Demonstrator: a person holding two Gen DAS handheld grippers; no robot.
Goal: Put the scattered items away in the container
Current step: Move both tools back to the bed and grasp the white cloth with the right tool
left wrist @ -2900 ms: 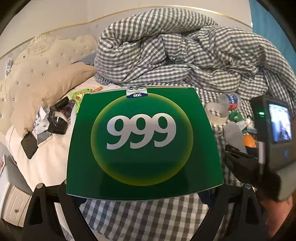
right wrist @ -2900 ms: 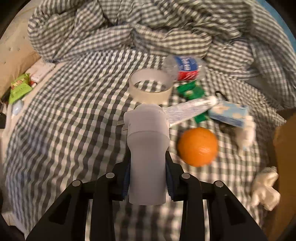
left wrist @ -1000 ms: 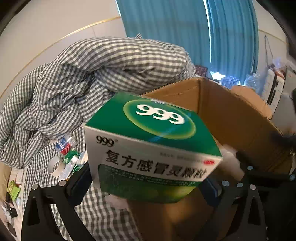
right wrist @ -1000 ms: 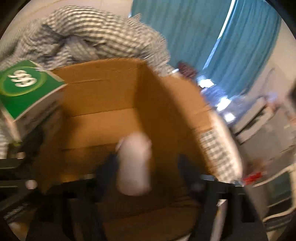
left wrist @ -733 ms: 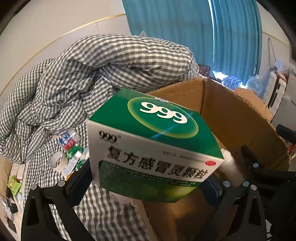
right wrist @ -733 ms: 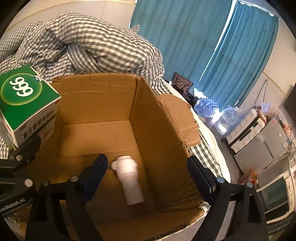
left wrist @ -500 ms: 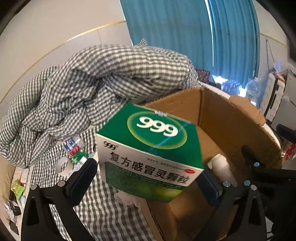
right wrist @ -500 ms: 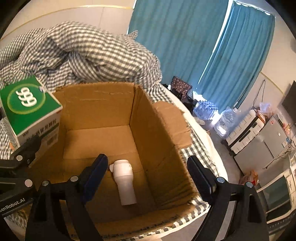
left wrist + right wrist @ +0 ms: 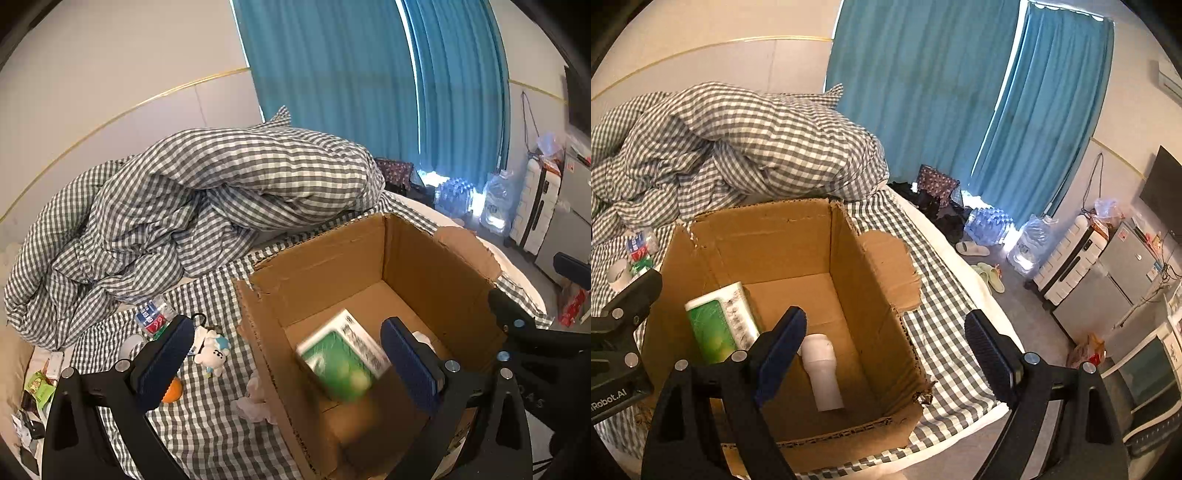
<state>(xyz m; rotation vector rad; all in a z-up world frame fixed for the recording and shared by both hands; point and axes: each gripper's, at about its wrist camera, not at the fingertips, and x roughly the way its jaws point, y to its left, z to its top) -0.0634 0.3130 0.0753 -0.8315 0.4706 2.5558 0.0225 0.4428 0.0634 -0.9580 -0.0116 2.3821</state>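
Observation:
An open cardboard box [image 9: 321, 266] [image 9: 871, 258] stands on the checked bed. Inside it lie a green and white 999 medicine box [image 9: 341, 356] [image 9: 718, 323], blurred in the left wrist view, and a white bottle [image 9: 822, 369]. My left gripper [image 9: 291, 362] is open and empty above the box's near wall. My right gripper [image 9: 886, 345] is open and empty over the box. Left on the bed are an orange [image 9: 173, 392], a small plush toy [image 9: 212, 350], a crushed bottle [image 9: 151, 318], a tape roll [image 9: 617, 274] and crumpled tissue [image 9: 255, 400].
A bunched checked duvet [image 9: 192, 199] fills the bed behind the box. Small packets [image 9: 38, 384] lie at the far left bed edge. Beyond the bed's right side are blue curtains [image 9: 960, 110], water bottles [image 9: 1027, 240], slippers [image 9: 986, 273] and cabinets [image 9: 1115, 273].
My left gripper opened and the 999 medicine box dropped from it into the cardboard box. My right gripper stays open above the box, with the white bottle lying on the box floor.

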